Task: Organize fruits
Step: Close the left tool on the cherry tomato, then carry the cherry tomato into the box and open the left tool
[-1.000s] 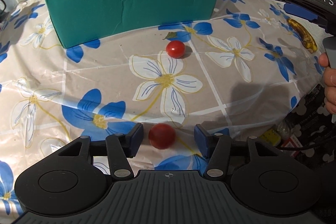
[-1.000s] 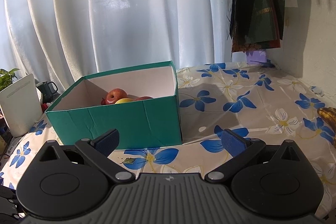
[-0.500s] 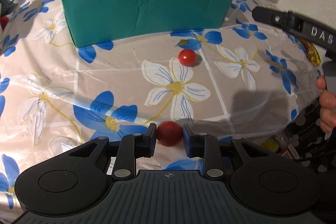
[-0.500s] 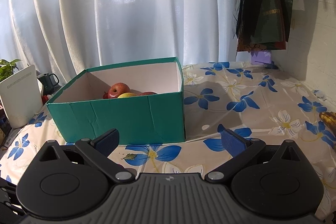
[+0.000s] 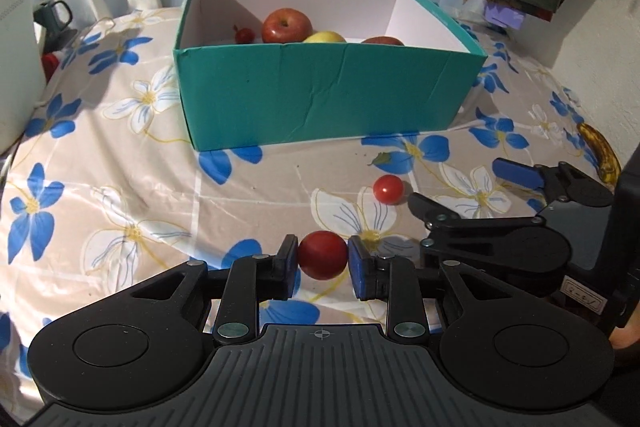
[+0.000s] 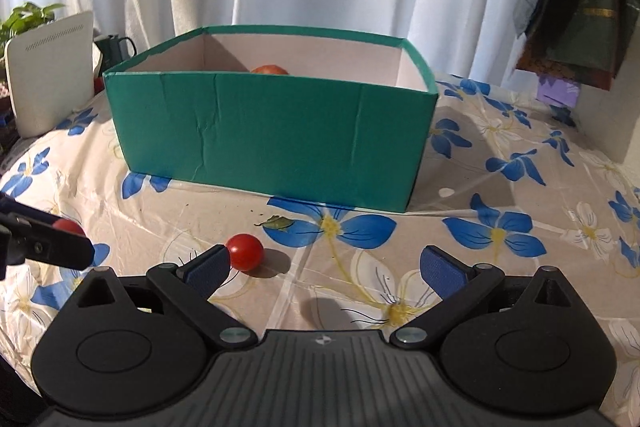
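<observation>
Since a second ago, left tool (image 5: 322, 261) is lifting, clamped on one tomato (image 5: 322, 255) at lower centre, for box (image 5: 320, 95); right tool (image 6: 325, 263) is gaping wide beside second tomato (image 6: 245, 251).

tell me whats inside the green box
Inside the green box: a red apple, a yellow fruit, another red fruit, and a small red one. The front wall hides the box floor.

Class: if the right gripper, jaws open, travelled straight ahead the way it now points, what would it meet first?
Probably the green box: its near wall lies dead ahead of the right gripper. The loose tomato sits off-centre by the near-side finger, so it may be brushed first; depth is unclear.
</observation>
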